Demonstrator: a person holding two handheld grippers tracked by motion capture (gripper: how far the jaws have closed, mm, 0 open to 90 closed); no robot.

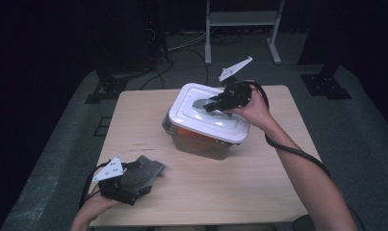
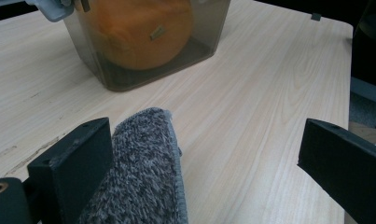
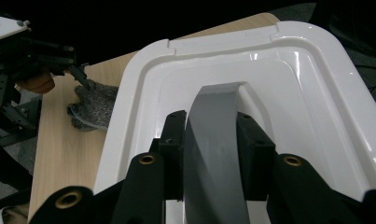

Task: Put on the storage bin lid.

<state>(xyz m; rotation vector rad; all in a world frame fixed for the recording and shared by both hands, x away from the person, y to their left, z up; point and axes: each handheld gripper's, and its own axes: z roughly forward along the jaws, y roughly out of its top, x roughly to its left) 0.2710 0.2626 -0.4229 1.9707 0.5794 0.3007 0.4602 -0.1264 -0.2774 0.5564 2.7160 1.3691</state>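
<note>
A clear plastic box [image 1: 201, 144] with a white lid [image 1: 189, 94] stands at the middle of the wooden table, with something orange [image 2: 139, 32] inside it. My right gripper [image 1: 212, 105] comes over the lid from the right. Its jaws are shut on the lid's grey handle [image 3: 216, 112], one jaw on each side. At the front left a grey fuzzy cloth [image 1: 144, 171] lies flat on the table. My left gripper [image 2: 204, 140] is open around it, the cloth [image 2: 143, 172] resting against one jaw and the other jaw well apart from it.
The table [image 1: 259, 187] has bare wood to the right and in front of the box. Beyond its far edge, on the floor, are a white metal stand [image 1: 242, 19], cables and dark equipment bases [image 1: 326, 84].
</note>
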